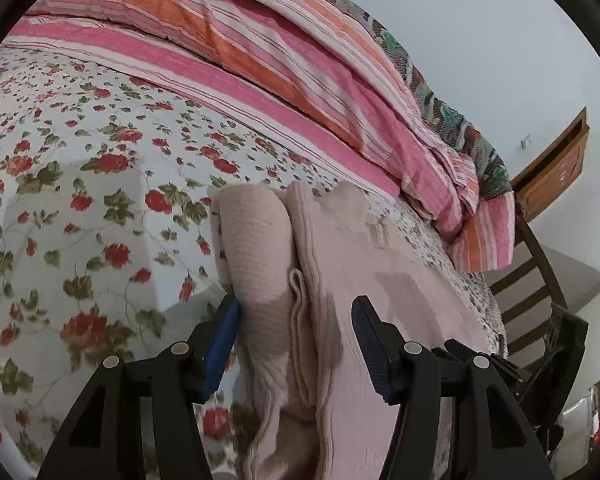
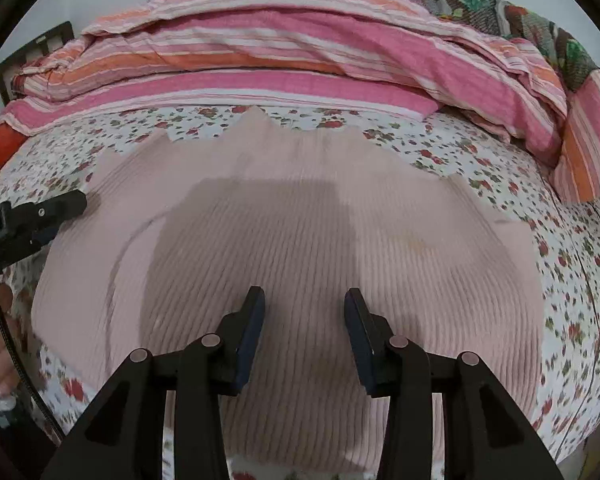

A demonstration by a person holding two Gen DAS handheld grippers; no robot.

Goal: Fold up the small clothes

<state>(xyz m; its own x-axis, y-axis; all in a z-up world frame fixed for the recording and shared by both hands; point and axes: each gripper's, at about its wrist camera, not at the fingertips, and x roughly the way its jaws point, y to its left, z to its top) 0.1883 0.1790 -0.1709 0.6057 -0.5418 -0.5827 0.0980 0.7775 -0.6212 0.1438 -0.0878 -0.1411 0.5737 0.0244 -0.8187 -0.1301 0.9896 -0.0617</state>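
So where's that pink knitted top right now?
The pink knitted top lies spread on the floral bedsheet, in front of the striped quilt; in the left wrist view its bunched edge sits between the left fingers.

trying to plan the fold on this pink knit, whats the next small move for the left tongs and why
Probably close the left tongs on the bunched edge of the pink knit garment. In the left wrist view the rolled sleeve and side seam sit between its open jaws, ungripped, while the right tongs hover open over the flat body on the floral bedsheet. A grip comes before any fold across.
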